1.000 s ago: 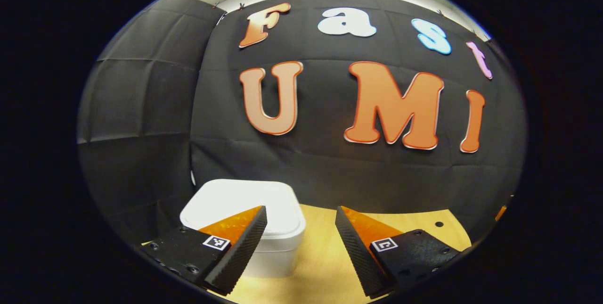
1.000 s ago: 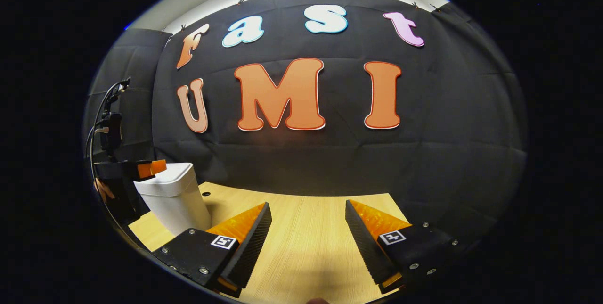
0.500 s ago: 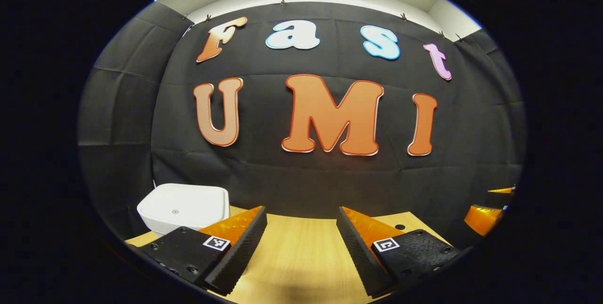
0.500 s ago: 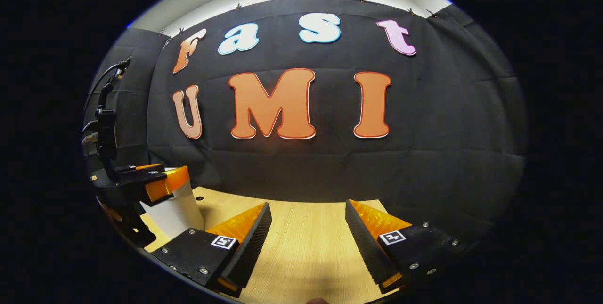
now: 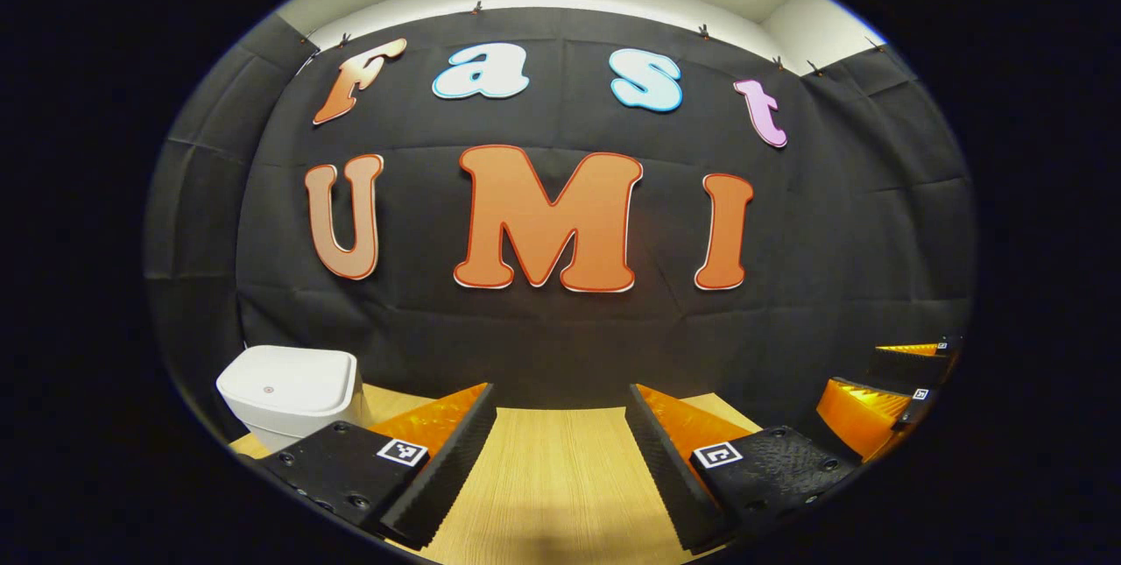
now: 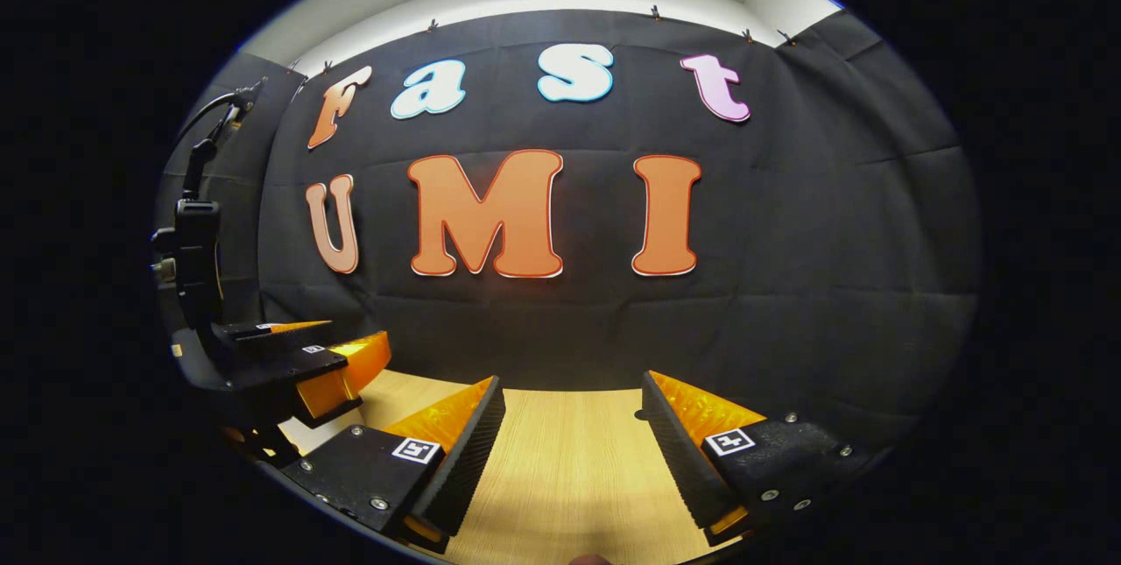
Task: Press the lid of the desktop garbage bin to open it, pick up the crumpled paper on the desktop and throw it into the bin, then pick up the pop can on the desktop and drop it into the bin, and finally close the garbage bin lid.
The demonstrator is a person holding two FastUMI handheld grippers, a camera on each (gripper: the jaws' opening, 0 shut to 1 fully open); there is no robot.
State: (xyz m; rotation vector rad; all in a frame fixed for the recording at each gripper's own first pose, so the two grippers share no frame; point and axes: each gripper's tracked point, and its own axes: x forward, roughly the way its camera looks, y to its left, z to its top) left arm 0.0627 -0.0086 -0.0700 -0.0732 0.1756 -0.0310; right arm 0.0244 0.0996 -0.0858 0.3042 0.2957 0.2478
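A white desktop bin (image 5: 287, 394) with its lid down stands at the lower left of the left gripper view, on the wooden desktop (image 5: 552, 477). My left gripper (image 5: 560, 460) hovers to the right of the bin, open, with nothing between its fingers. In the right gripper view my right gripper (image 6: 574, 460) is open over the wooden desktop (image 6: 560, 477), also holding nothing. The left gripper (image 6: 298, 363) appears at the left edge of the right gripper view and covers the bin there. The right gripper (image 5: 884, 390) shows at the far right of the left gripper view.
The black cloth wall (image 5: 560, 328) closes off the back of the desk, close behind both grippers. A small dark hole (image 6: 641, 414) marks the tabletop near the right gripper's right finger. A cabled camera mount (image 6: 193, 241) rises from the left gripper.
The left gripper has swung right, away from above the bin; the bin slid to the left edge of its view. In the right gripper view the left gripper moved in front of the bin.
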